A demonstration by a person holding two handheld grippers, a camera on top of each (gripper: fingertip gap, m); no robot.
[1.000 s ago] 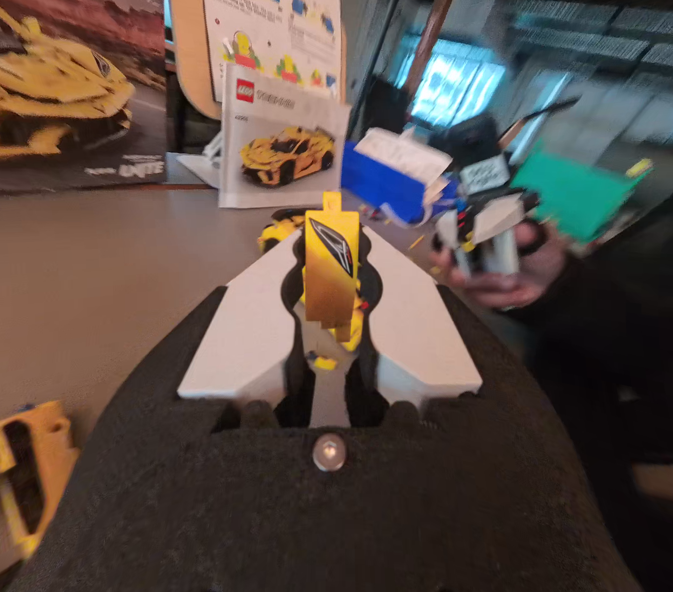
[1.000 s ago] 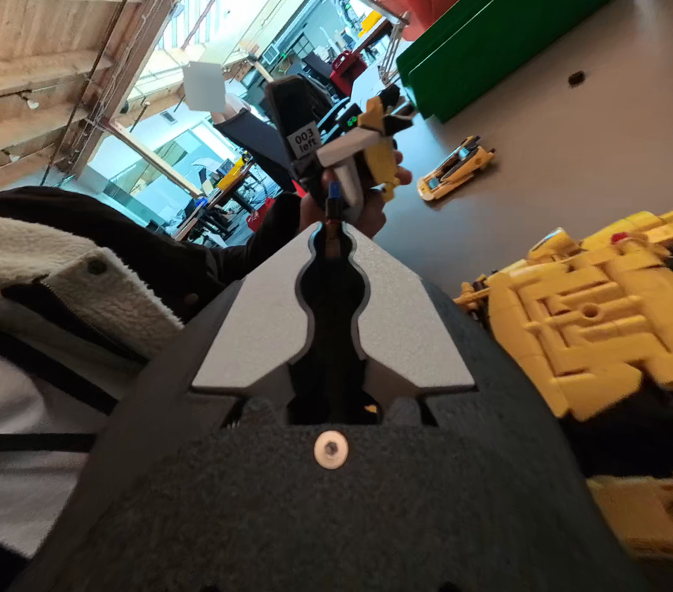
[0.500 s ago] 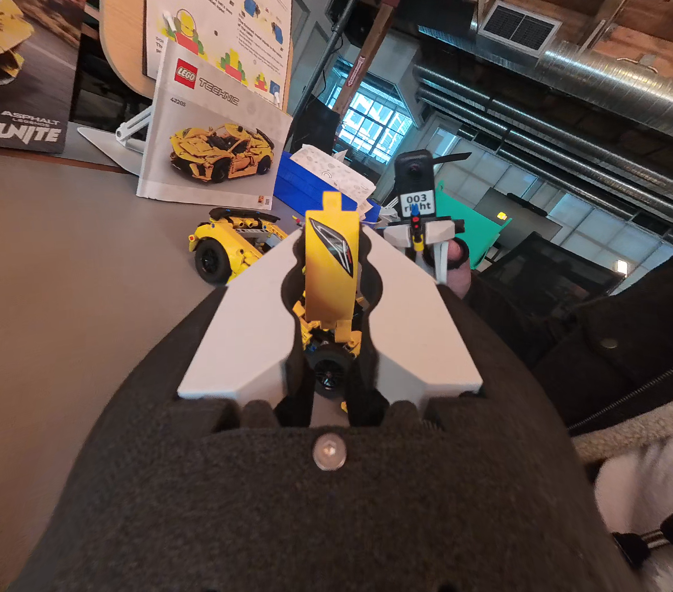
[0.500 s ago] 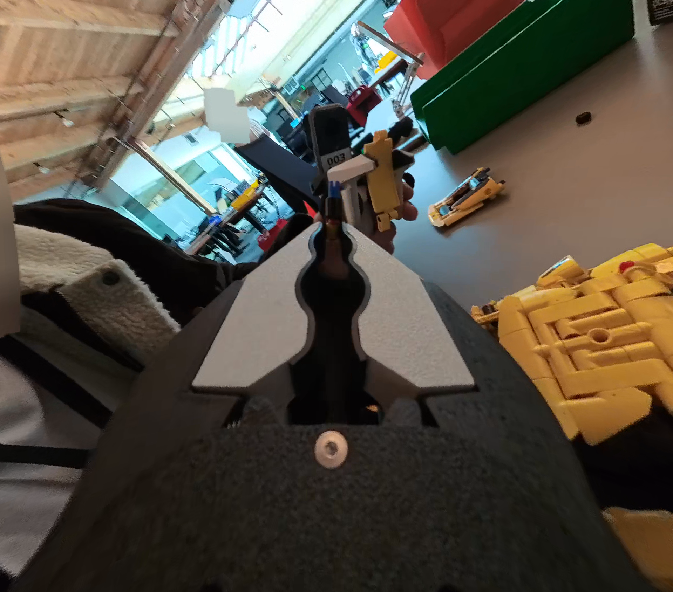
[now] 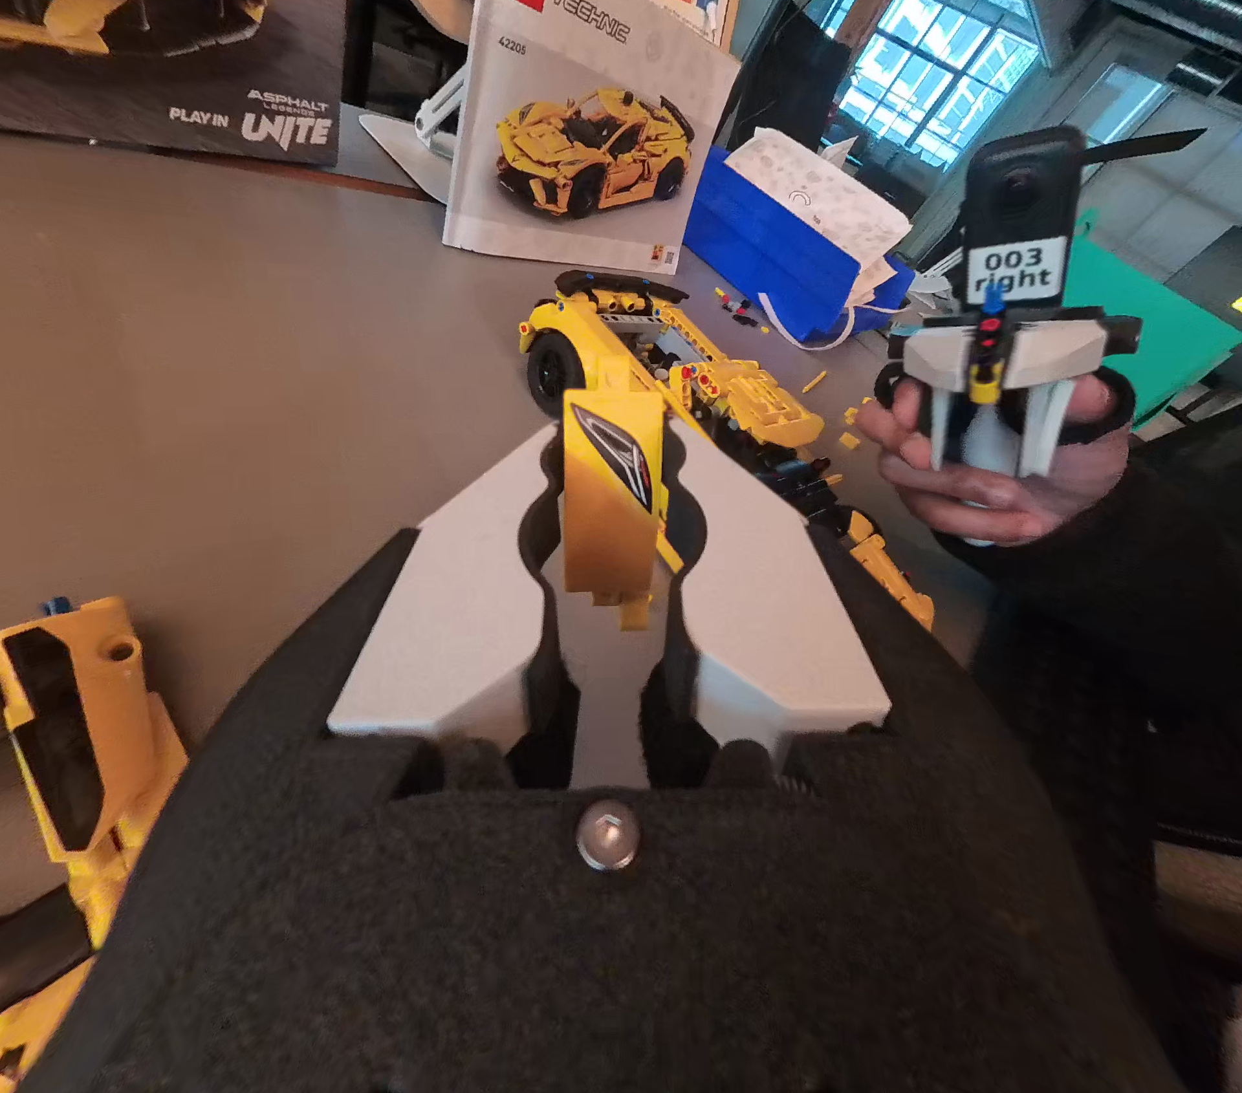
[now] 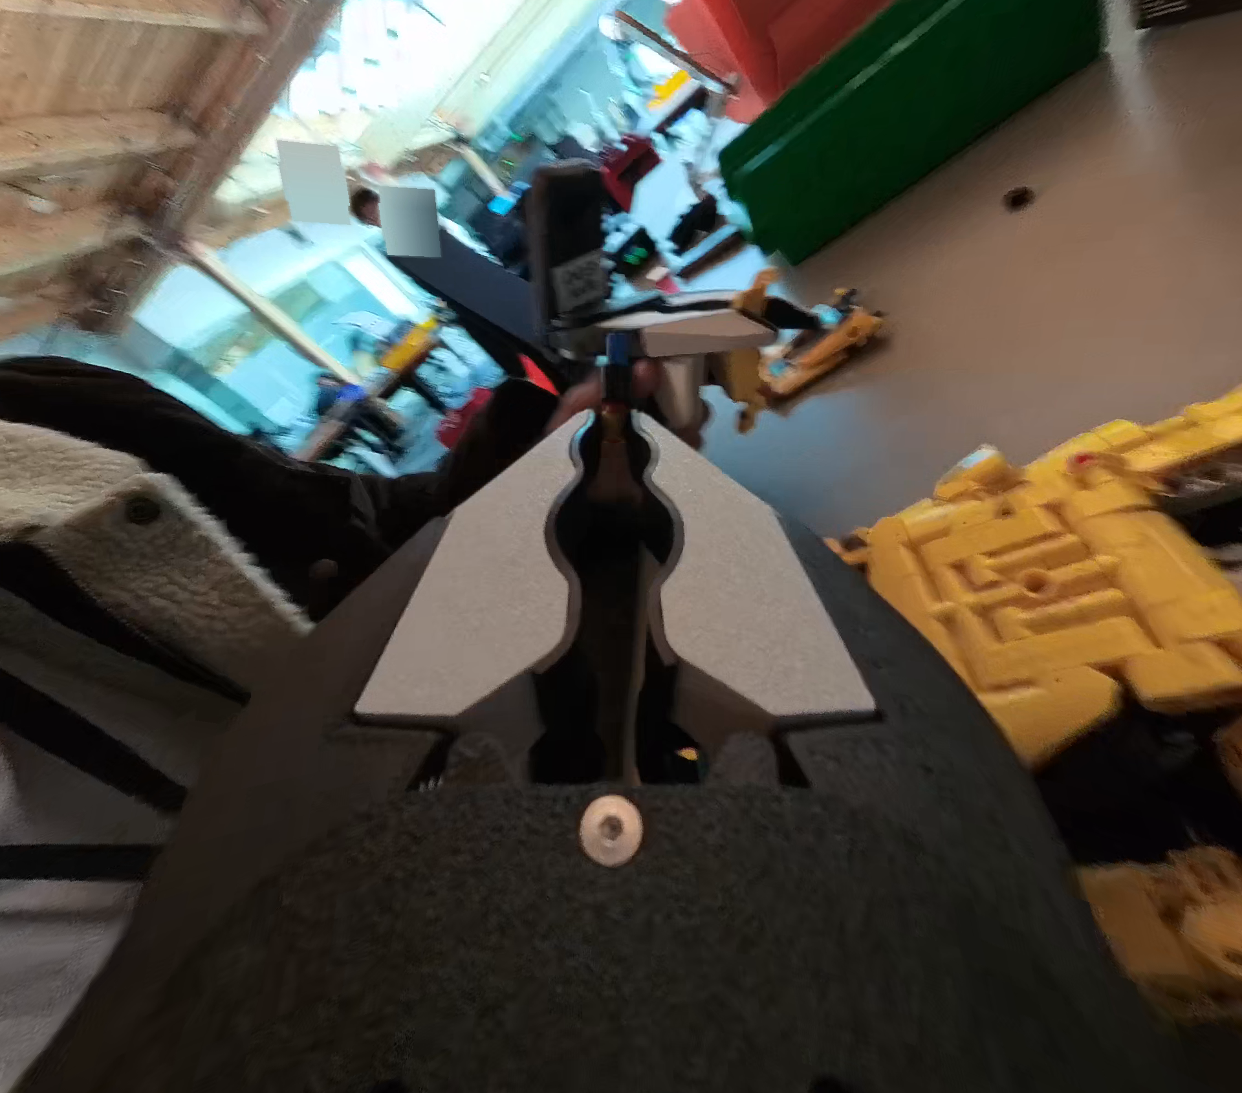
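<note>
Two hand-held grippers: left hand-held gripper [image 5: 608,456] clamps a yellow panel [image 5: 608,513]; right hand-held gripper [image 6: 615,422], now lower at 2 o'clock, pinches a small pin piece [image 6: 615,382].

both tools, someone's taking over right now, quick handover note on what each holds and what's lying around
Left tool: shut on a yellow panel, held above the table.
Right tool: shut on a thin stack of small pieces, blue tip on top, held in the air.
Partly built yellow car lies just beyond the left tool, loose bits beside it. Another yellow section lies at near left. Booklet stands behind.
Neither held part is attached to the car.
</note>
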